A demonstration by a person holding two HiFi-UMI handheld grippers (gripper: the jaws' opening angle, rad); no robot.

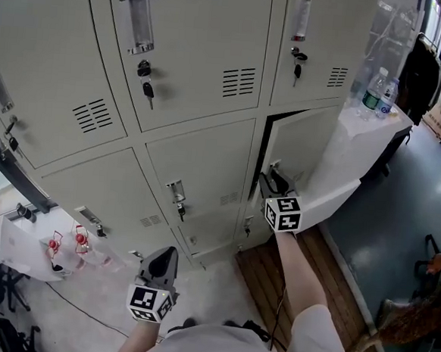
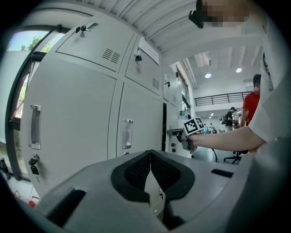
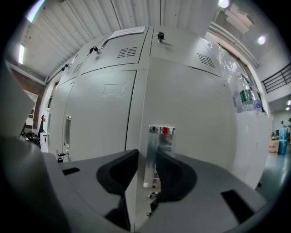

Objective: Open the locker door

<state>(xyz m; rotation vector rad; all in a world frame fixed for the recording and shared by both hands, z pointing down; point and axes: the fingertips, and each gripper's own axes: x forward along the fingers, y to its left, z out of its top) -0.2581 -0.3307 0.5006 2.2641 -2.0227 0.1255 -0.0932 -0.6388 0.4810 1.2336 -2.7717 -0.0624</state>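
Grey lockers (image 1: 60, 83) are filling the wall ahead. Nearest, the left gripper (image 1: 167, 254) is hanging low before the bottom row, fingers (image 2: 134, 171) clenched together on nothing. Further on, the right gripper (image 1: 272, 181) is reaching level, its fingers clamping the chrome handle (image 3: 153, 150) at the edge of the locker door (image 1: 306, 144), which is standing ajar at lower right. Beyond, bottles (image 1: 373, 91) are sitting on a white desk (image 1: 361, 125).

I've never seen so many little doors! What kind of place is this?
Probably a locker area in a big workplace hall: a wall of grey metal lockers, keys hanging in their locks, and water bottles on a white table beside them.
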